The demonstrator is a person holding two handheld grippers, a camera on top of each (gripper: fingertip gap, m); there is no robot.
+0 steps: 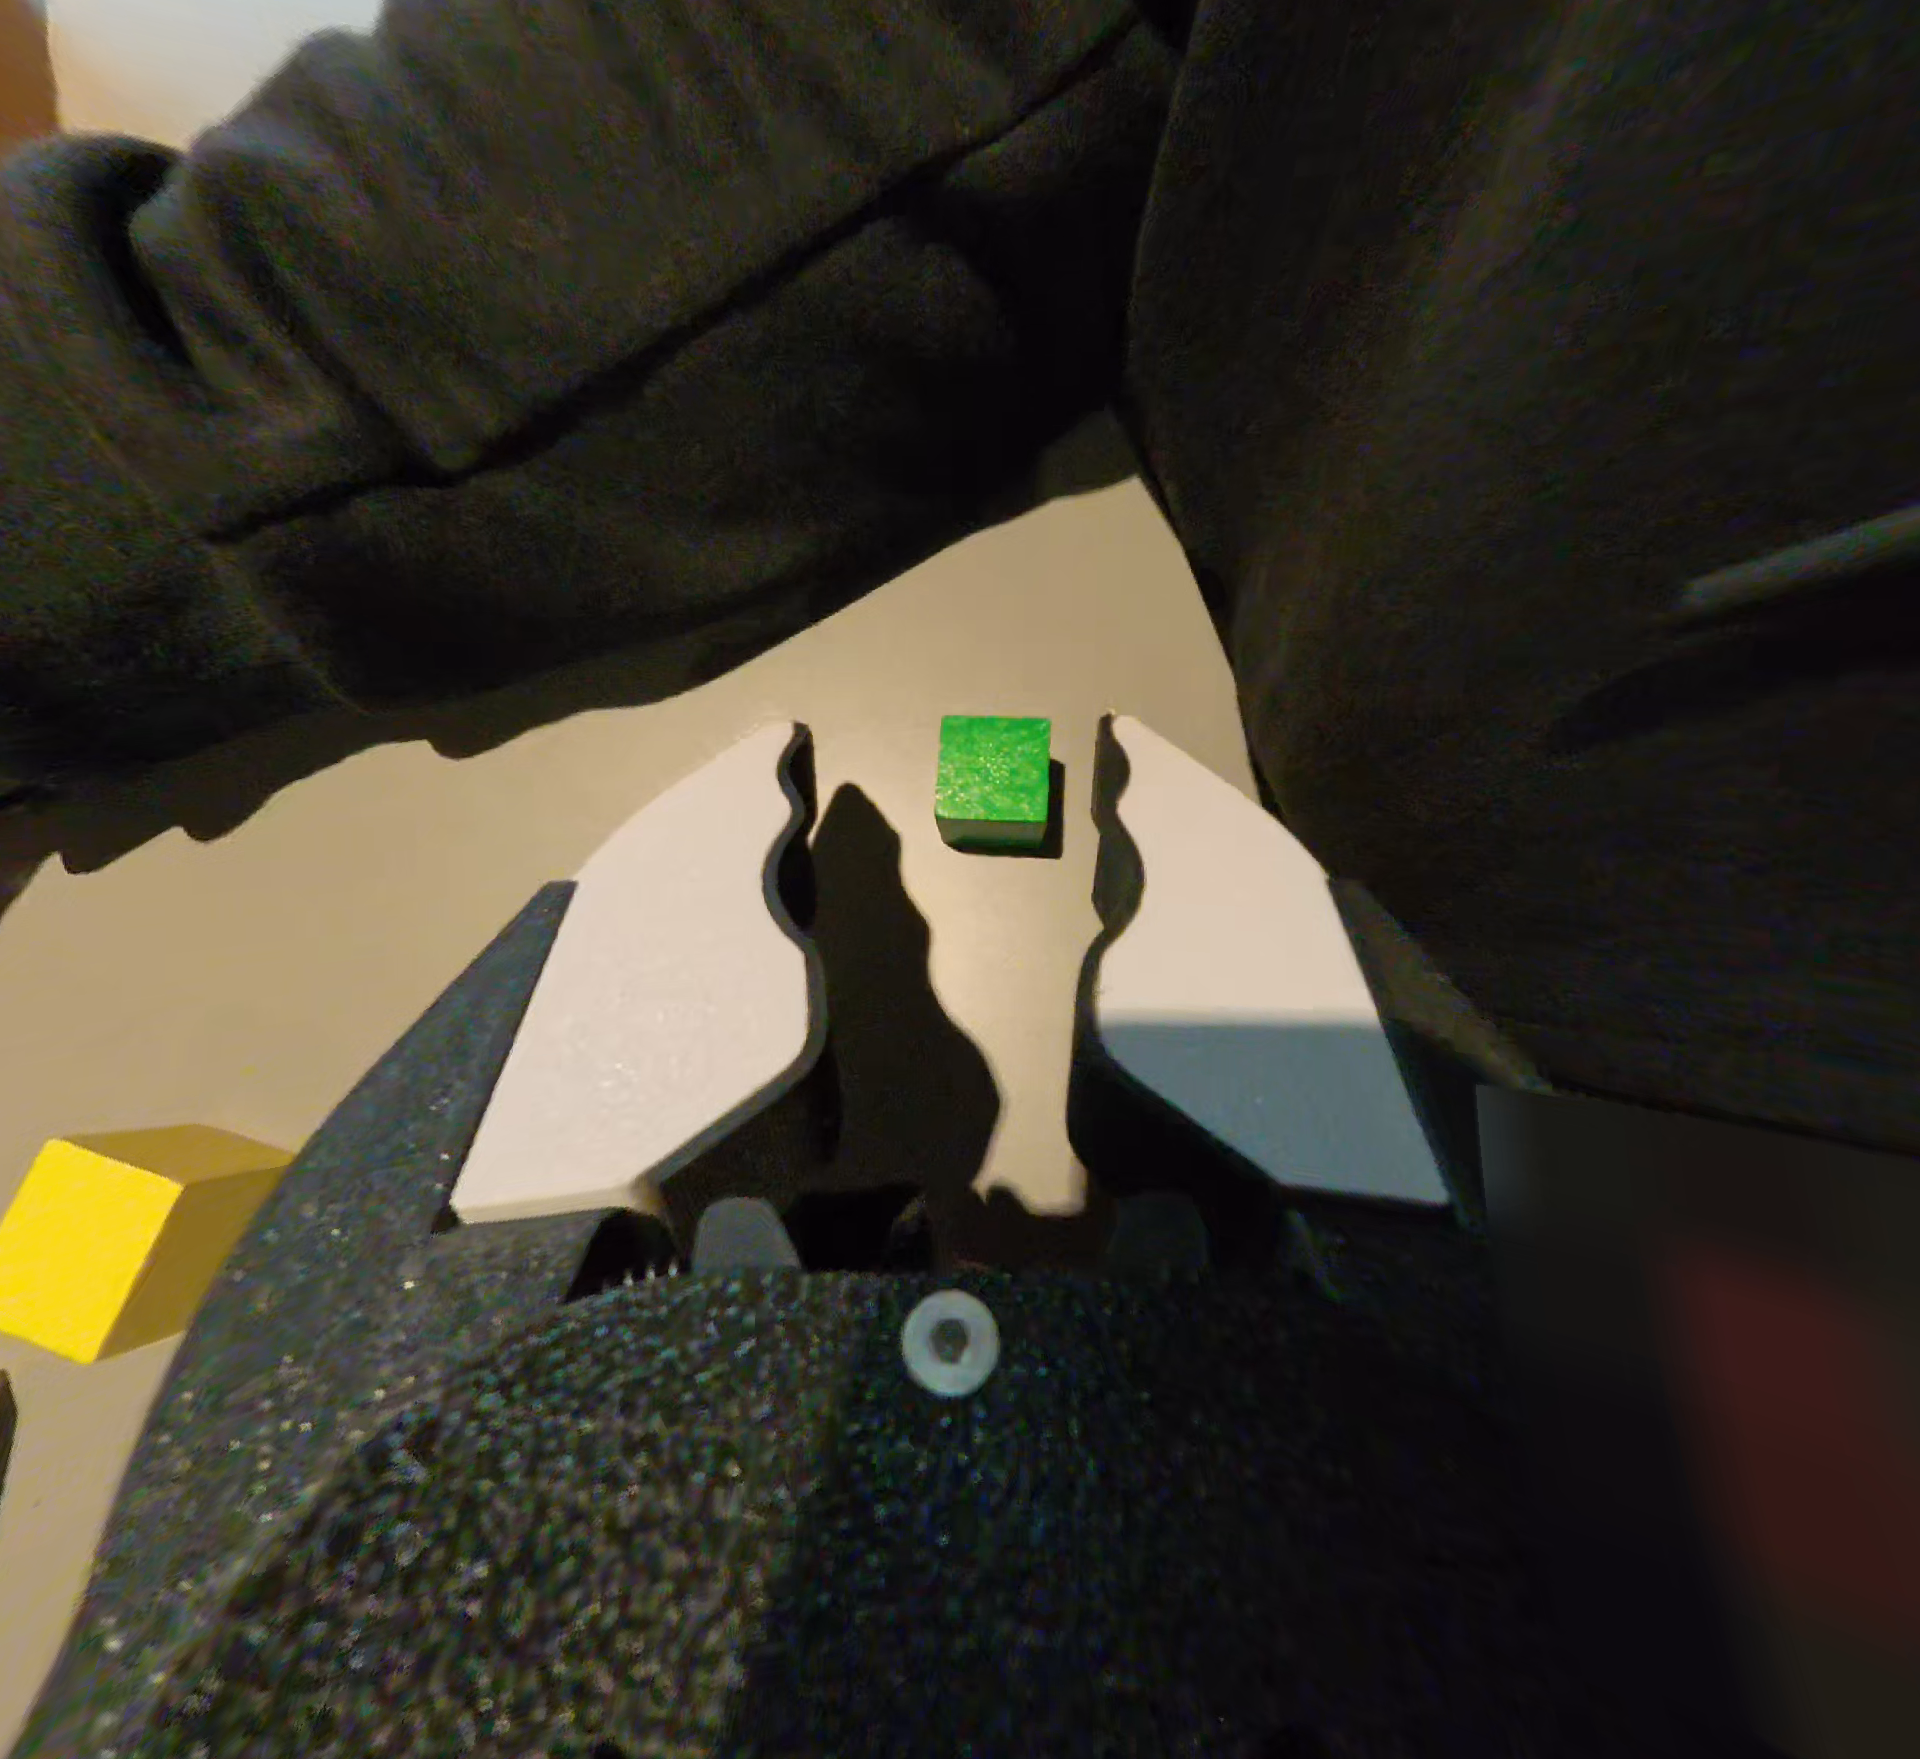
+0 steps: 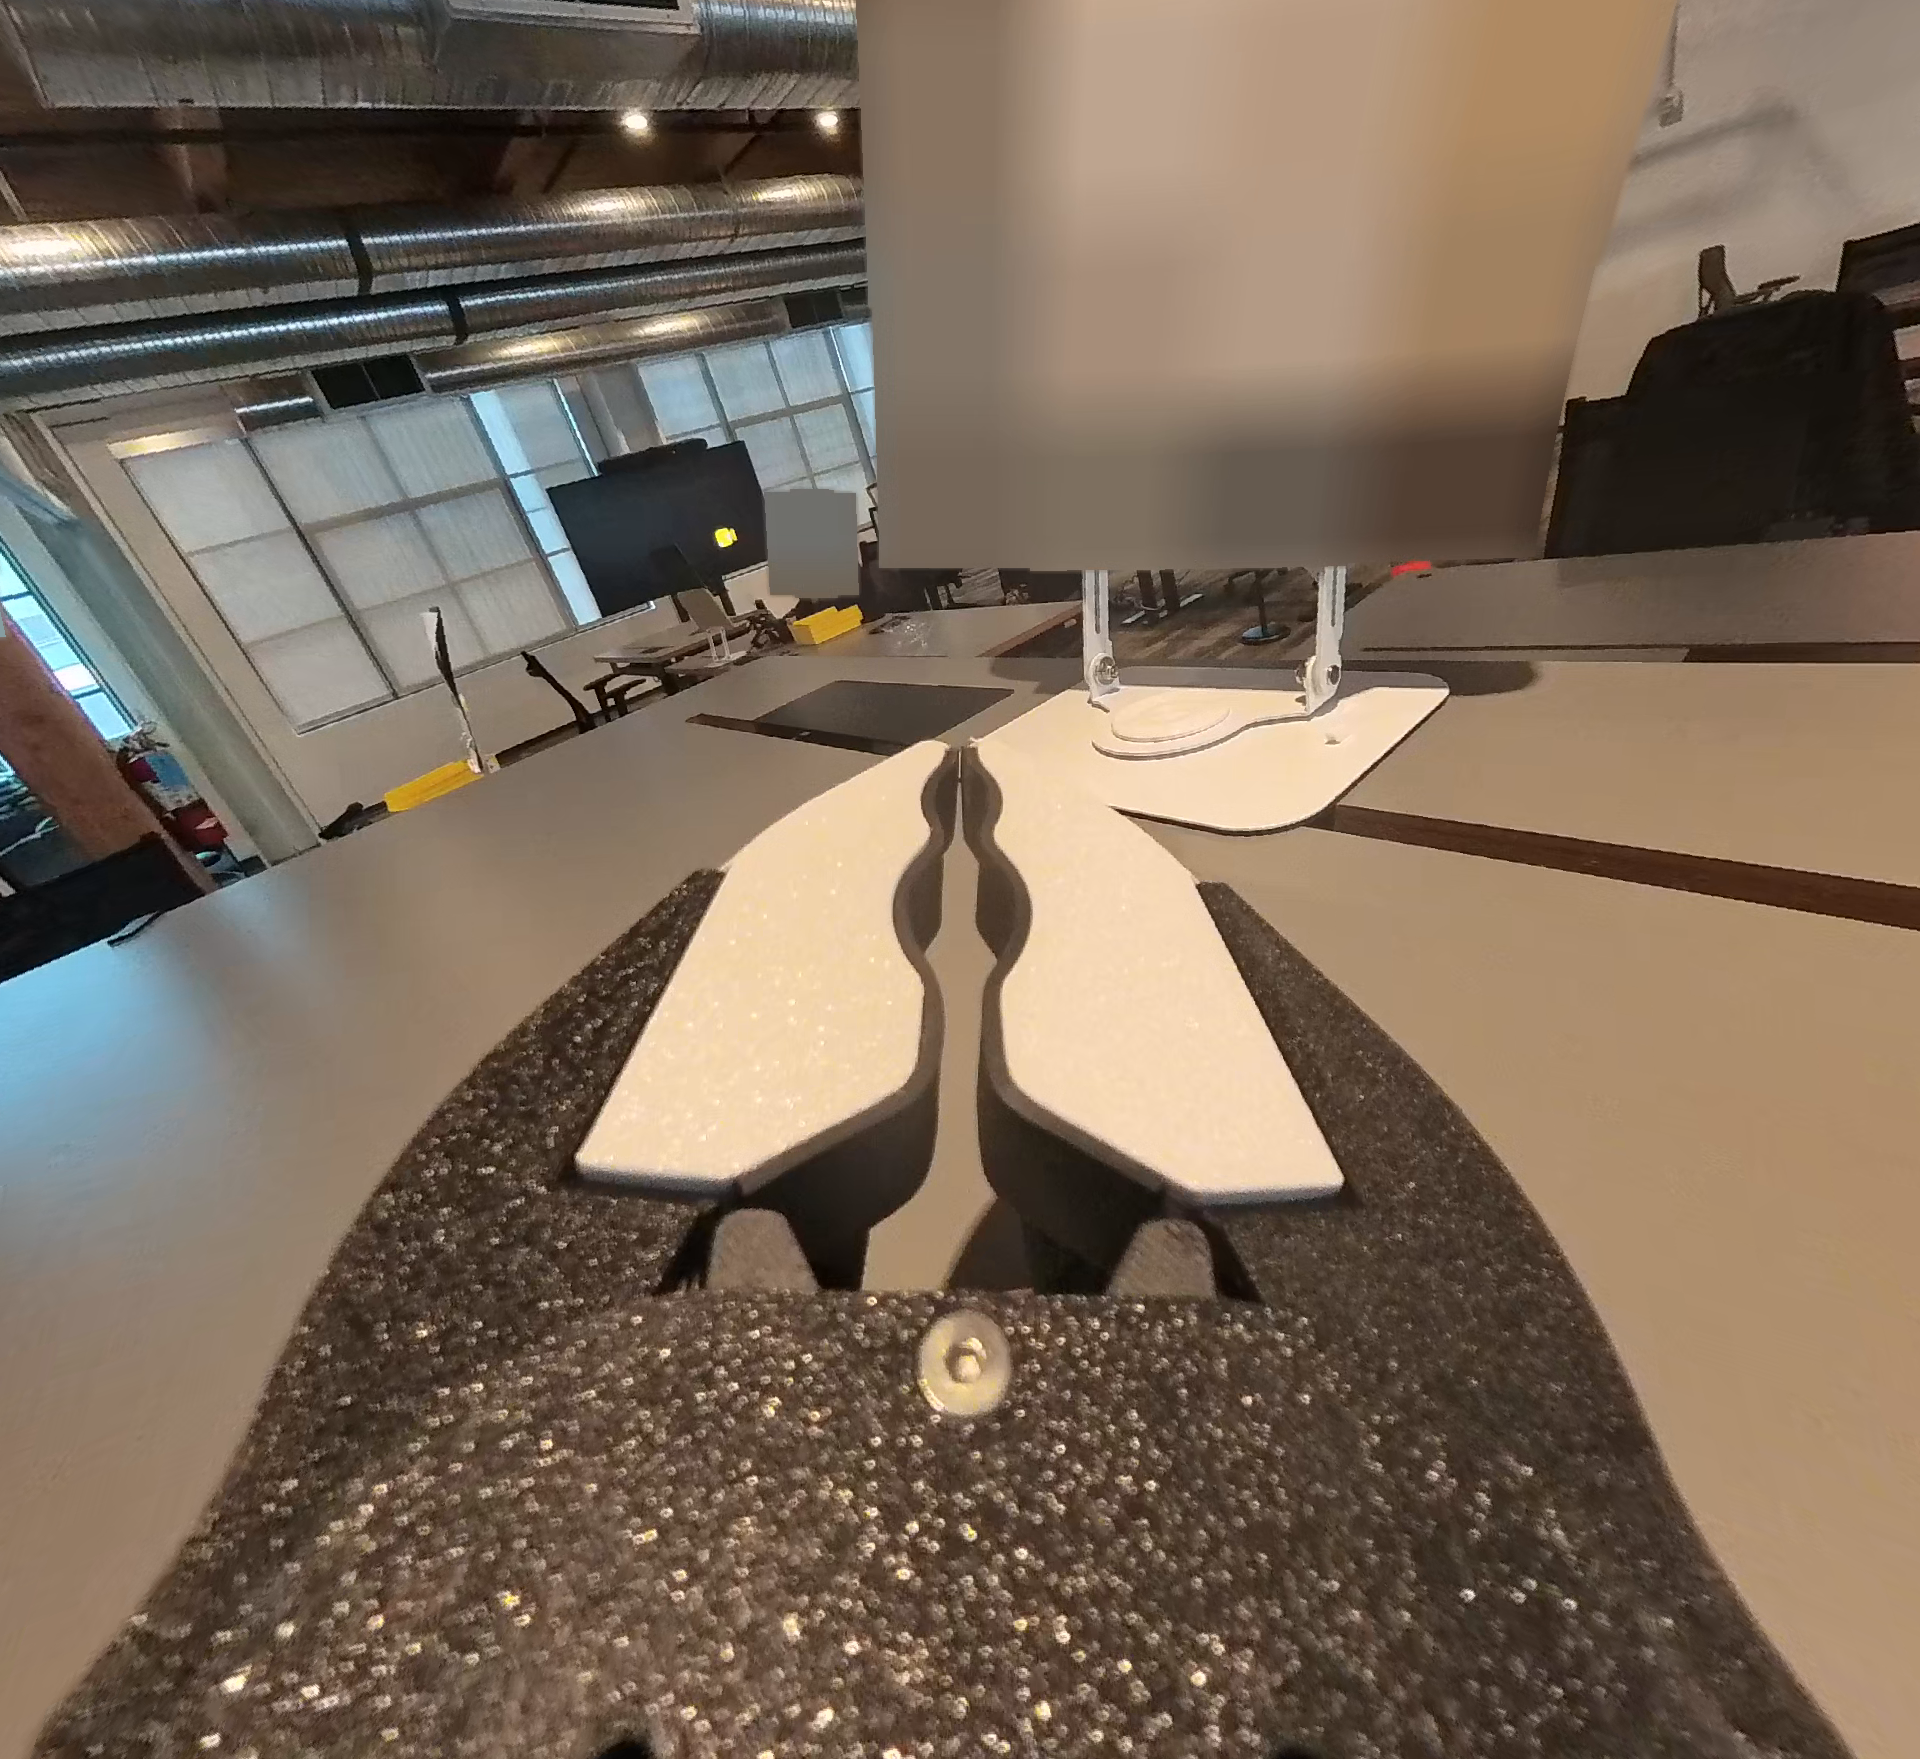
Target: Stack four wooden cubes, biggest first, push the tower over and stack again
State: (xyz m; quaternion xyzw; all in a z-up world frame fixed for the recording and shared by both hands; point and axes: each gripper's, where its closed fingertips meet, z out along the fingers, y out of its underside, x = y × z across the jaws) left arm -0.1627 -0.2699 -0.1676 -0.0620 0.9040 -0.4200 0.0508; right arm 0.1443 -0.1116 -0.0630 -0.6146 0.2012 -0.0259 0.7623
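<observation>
In the left wrist view a small green cube (image 1: 992,779) sits on the beige table (image 1: 312,961), between the tips of my left gripper (image 1: 954,733) and nearer the right finger. That gripper is open and does not touch the cube. A larger yellow cube (image 1: 94,1236) lies at the lower left, beside the gripper's body. My right gripper (image 2: 958,753) is shut and empty, held low over the table (image 2: 312,930). No cubes show in the right wrist view.
A person's dark sleeve (image 1: 520,307) and torso (image 1: 1558,359) fill the space just beyond the green cube. In the right wrist view a white stand base (image 2: 1247,753) sits ahead on the table, with a black mat (image 2: 883,707) farther back.
</observation>
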